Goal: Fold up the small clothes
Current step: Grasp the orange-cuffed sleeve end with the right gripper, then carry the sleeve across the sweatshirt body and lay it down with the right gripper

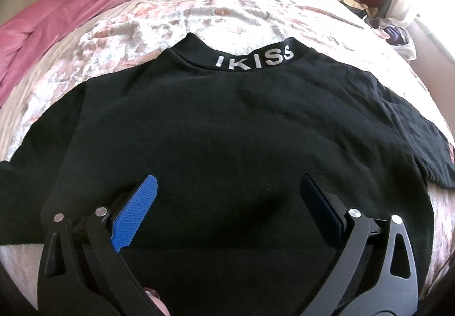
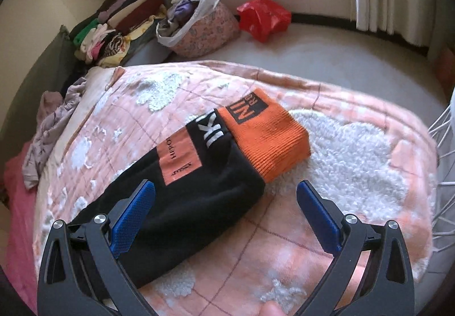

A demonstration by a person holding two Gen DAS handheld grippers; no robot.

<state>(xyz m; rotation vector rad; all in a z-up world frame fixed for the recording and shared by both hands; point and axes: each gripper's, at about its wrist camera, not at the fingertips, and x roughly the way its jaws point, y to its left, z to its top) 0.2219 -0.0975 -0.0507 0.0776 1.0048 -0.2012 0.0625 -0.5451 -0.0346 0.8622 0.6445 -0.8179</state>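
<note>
Black sweatshirt (image 1: pixel 227 131) spread flat under left gripper (image 1: pixel 227 196), jaws wide, empty; sleeve with orange cuff (image 2: pixel 264 139) ahead of right gripper (image 2: pixel 226 202), also wide; best pinch cuff edge, fold inward, keep flat.

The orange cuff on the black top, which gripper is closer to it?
Right. The right gripper hangs open just short of the orange cuff, over the black sleeve. The left gripper is open over the black top's body; no cuff shows in its view.

Left gripper (image 1: pixel 227 196) and right gripper (image 2: pixel 226 202) both hold jaws spread wide.
</note>
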